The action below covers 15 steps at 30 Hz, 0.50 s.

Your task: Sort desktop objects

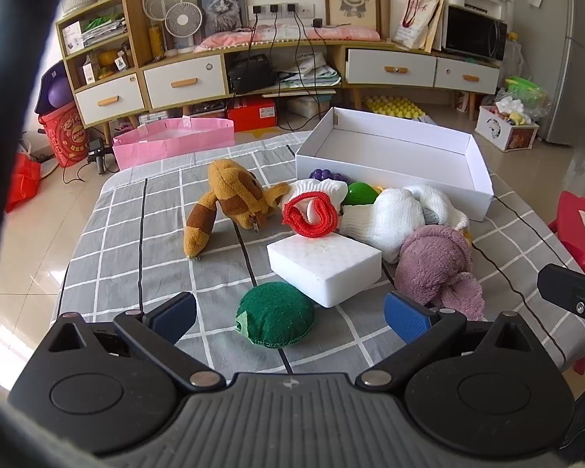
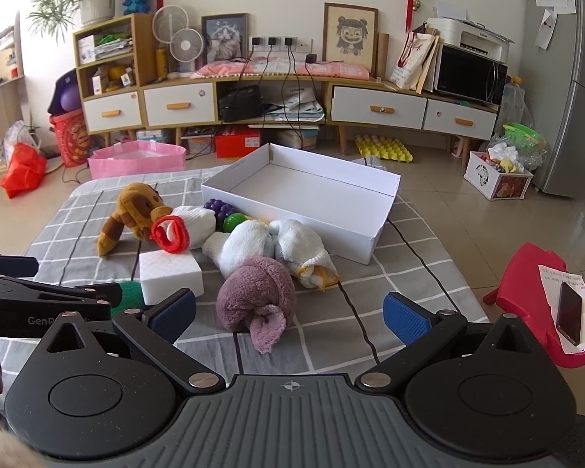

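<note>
Sorting not begun: white box [image 1: 394, 156] at upper right of the left-wrist frame holds nothing, both tools spread wide and grasping nothing.

Left gripper [image 1: 290, 312] hovers low centre over the green felt pad [image 1: 275, 319]; right gripper [image 2: 288, 314] brackets the mauve fleece bundle [image 2: 255, 296]. Everything lies loose on the checked cloth [image 1: 136, 241], mid-frame. Count: one brown plush [image 1: 230, 202], one white foam block [image 1: 325, 269], one red-cuffed sock [image 1: 312, 212], one purple grape bunch [image 2: 218, 206], one green toy [image 1: 358, 193], perhaps two white knit items [image 2: 269, 245], heaped, hard to separate.

Black hinged linkage with silver pivot screws, ribbed grey palm, textured blue pads [image 1: 405, 314] on both grippers.
</note>
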Tool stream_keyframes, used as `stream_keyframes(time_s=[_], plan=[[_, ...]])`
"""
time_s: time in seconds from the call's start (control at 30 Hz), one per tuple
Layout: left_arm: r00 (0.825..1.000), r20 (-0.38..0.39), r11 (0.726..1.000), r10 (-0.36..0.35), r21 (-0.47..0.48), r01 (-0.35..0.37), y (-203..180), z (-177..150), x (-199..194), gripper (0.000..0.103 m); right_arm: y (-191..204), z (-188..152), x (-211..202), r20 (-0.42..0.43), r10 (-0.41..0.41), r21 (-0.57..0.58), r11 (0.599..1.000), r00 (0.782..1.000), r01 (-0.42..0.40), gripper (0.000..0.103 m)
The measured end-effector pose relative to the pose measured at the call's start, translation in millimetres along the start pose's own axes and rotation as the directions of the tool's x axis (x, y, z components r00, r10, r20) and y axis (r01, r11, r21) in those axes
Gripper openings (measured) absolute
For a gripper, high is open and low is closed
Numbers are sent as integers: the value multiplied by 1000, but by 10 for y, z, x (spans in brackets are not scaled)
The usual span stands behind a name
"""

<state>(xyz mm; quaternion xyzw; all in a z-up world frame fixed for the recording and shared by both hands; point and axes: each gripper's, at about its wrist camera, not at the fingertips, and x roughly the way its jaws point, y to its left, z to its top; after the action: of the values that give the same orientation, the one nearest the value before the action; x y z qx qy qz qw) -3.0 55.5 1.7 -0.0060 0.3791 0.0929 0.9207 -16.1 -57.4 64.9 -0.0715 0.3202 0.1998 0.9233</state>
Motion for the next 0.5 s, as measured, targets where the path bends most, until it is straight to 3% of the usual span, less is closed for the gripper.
stream_keyframes(time_s=[0.5], plan=[[1000,28,1000,9,3,-9,-3,-1,-25,102,-17,-57,86,-13,22,2,1000,1000,-22,102]])
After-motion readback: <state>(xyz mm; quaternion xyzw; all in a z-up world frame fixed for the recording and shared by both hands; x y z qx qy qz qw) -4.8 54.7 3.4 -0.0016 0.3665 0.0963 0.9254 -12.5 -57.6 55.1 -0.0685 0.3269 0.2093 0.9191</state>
